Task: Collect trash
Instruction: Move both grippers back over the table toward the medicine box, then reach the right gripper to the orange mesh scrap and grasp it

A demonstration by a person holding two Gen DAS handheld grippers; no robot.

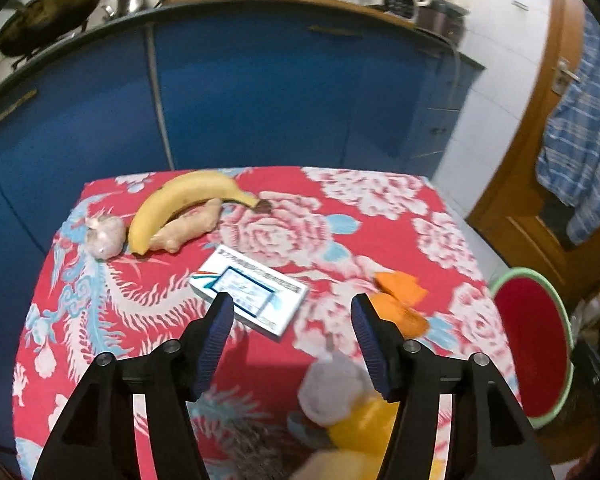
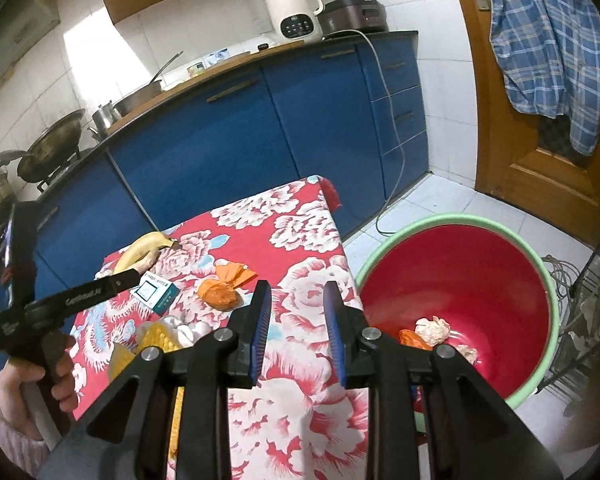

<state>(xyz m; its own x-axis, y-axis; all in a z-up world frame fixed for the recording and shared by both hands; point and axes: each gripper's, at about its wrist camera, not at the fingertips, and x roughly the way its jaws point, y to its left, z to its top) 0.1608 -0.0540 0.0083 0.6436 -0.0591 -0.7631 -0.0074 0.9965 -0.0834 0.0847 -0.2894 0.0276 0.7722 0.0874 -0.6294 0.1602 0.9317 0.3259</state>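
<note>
My left gripper [image 1: 292,314] hangs open over the red flowered tablecloth [image 1: 112,312]. A white and teal medicine box [image 1: 256,290] lies just beyond its fingertips. Orange peel [image 1: 400,294] sits behind the right finger. A crumpled tissue [image 1: 332,390] and a yellow scrap [image 1: 364,432] lie low by that finger, and the pads do not press on them. My right gripper [image 2: 296,312] is open with nothing between its fingers, above the table's right edge. Beside it on the floor stands a red basin [image 2: 460,264] with a green rim, holding a tissue ball [image 2: 432,328] and a bit of peel [image 2: 414,338].
A banana [image 1: 180,202], a ginger root [image 1: 188,224] and a garlic bulb [image 1: 104,234] lie at the table's far left. Blue cabinets [image 1: 260,100] stand behind the table. A wooden door [image 2: 520,140] with a hanging plaid cloth [image 2: 548,40] is on the right. A hand [image 2: 32,380] holds the left gripper.
</note>
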